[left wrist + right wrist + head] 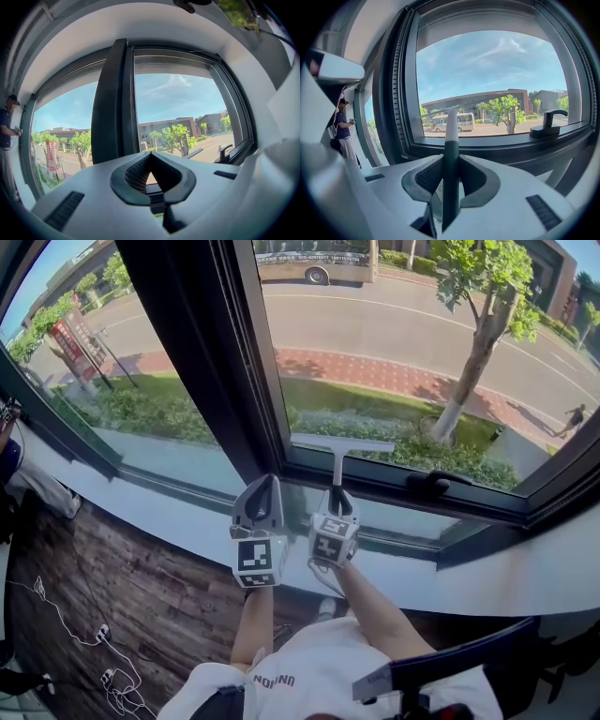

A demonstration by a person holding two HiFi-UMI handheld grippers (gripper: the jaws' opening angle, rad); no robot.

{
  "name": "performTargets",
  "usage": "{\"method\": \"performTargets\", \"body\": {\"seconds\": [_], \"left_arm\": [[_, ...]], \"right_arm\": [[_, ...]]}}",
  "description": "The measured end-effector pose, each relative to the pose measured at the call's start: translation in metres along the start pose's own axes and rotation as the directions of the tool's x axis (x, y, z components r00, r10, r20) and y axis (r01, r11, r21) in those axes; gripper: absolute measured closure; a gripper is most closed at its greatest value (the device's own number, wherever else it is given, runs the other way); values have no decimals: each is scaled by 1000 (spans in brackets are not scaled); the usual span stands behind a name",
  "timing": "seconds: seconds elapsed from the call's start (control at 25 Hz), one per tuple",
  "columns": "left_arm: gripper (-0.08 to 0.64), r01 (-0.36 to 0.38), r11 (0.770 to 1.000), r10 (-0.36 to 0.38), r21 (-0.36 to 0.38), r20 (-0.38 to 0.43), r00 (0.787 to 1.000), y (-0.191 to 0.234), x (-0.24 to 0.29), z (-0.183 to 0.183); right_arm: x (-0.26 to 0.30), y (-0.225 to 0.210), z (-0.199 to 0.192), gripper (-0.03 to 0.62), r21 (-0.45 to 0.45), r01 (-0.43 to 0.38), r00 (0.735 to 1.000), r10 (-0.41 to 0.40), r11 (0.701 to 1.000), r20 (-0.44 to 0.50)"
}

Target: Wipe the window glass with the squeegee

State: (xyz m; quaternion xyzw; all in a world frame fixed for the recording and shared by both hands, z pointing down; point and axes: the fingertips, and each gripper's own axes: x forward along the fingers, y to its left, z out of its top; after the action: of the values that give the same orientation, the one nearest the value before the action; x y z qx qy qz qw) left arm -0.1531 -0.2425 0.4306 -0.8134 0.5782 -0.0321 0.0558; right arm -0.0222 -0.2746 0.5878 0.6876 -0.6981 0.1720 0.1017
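Note:
The squeegee (339,448) has a white blade and a dark green handle. Its blade lies level against the bottom of the right window pane (412,324), just above the dark frame. My right gripper (337,501) is shut on the handle below the blade. In the right gripper view the handle (450,161) runs up between the jaws of the right gripper (451,159). Just left of it, my left gripper (266,484) hovers over the sill, shut and empty. In its own view the left gripper (150,156) has its tips together, pointing at the dark mullion (110,103).
A white sill (178,517) runs under the window. A black window handle (433,482) sits on the lower frame, right of the squeegee. A person (343,127) stands far left by the window. Cables (103,652) lie on the wooden floor. A black chair part (464,660) is lower right.

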Motion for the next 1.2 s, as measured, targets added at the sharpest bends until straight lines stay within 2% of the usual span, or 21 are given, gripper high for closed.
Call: {"method": "performTargets", "body": {"seconds": [0.2, 0.44, 0.88, 1.04, 1.2], "left_arm": [[565, 0, 1000, 0, 1, -1, 1000, 1, 1, 1], [565, 2, 1000, -2, 1, -7, 1000, -1, 2, -2], [565, 7, 1000, -7, -2, -21, 1000, -7, 5, -8], [565, 10, 1000, -10, -2, -22, 1000, -12, 5, -10], [565, 9, 1000, -9, -2, -5, 1000, -15, 7, -5]], "right_arm": [[3, -1, -14, 494, 13, 0, 999, 1, 1000, -48], [5, -7, -24, 494, -14, 0, 997, -1, 1000, -75], [11, -12, -61, 494, 39, -18, 984, 25, 999, -177], [7, -11, -63, 494, 51, -30, 984, 38, 998, -172], [-12, -3, -40, 494, 96, -99, 987, 110, 990, -114]]}}
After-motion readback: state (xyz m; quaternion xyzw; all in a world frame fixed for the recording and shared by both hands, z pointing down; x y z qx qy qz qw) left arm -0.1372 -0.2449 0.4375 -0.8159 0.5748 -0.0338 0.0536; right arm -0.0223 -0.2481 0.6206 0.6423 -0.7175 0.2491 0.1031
